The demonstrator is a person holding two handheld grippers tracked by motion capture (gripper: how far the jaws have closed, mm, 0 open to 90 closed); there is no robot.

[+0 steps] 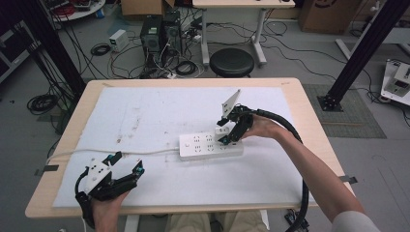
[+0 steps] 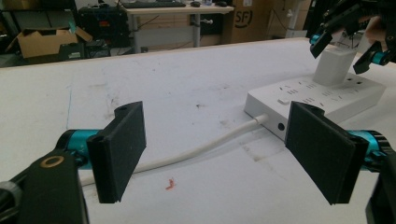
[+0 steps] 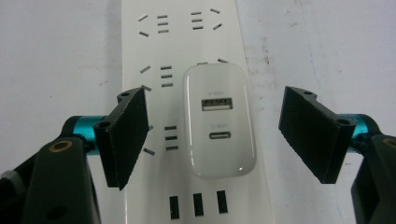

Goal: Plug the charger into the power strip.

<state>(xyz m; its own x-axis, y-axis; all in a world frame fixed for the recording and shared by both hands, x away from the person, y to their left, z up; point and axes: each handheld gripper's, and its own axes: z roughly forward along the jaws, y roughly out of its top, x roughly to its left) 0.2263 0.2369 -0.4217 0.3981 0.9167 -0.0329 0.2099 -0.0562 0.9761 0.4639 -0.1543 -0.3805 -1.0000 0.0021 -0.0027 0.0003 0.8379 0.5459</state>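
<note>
The white power strip (image 1: 211, 146) lies near the middle of the table (image 1: 72, 125), a little toward 4 o'clock, on the white sheet (image 1: 145, 116). A white charger (image 3: 218, 126) stands plugged in at the strip's 3 o'clock end. The right gripper (image 1: 231, 129) hangs directly over this charger with its jaws wide apart, one on each side, and neither pad touches it; in the right gripper view there is free space between each pad and the charger's sides. The left gripper (image 1: 126, 163) is near the table's edge at 7 o'clock, well apart from the strip, jaws also spread and holding nothing. The strip's white cable (image 1: 111, 153) runs from its 9 o'clock end toward the table's 9 o'clock edge, passing just beyond the left gripper. The sheet from 10 to 12 o'clock is bare.
</note>
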